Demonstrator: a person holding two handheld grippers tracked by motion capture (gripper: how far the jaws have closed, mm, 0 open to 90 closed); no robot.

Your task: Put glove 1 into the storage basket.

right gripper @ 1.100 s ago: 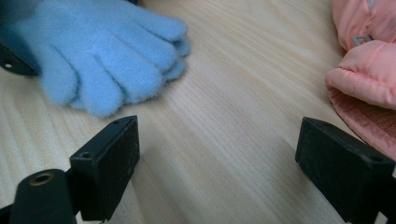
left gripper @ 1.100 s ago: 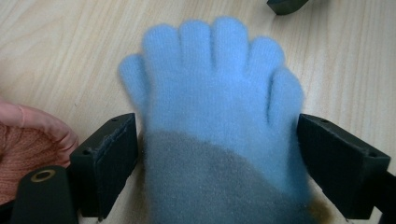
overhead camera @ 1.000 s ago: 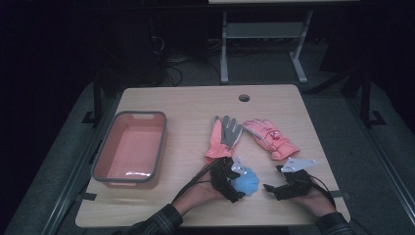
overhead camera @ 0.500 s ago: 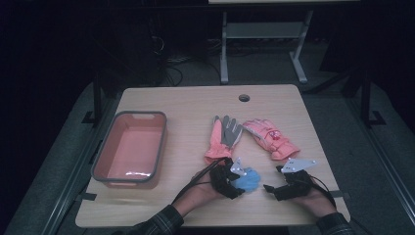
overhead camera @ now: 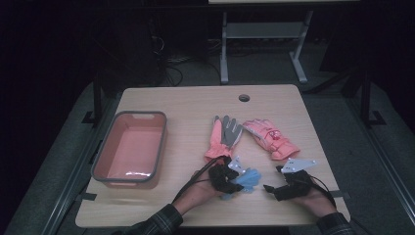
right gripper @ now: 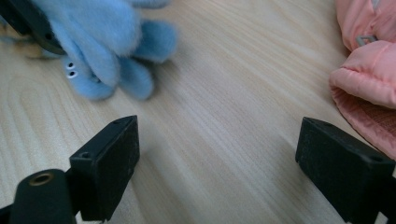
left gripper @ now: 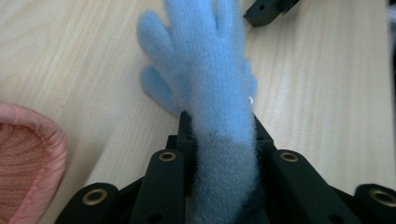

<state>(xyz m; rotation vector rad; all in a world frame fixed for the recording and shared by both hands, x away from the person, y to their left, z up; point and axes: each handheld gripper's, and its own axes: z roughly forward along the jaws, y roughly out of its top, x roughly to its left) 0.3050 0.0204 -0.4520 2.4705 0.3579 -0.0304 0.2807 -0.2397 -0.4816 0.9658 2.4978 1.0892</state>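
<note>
Black hand-held gripper [overhead camera: 243, 182], brass-ringed screw holes, grey plate, plaid sleeves [overhead camera: 159, 223]

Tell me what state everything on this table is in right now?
Blue glove: lying flat, cuff clamped between the left claw's jaws.
Left claw: jaws just closing, now shut on the cuff.
Right claw: open, holding nothing.
Grey-and-pink glove: lying flat.
Pink padded glove: lying flat.
Bin: upright, nothing inside.

Fuzzy blue fleece glove [left gripper: 205, 84] lies on matt pale wood-grain table [overhead camera: 186, 103]; the tub [overhead camera: 100, 159] looks like smooth plastic.
</note>
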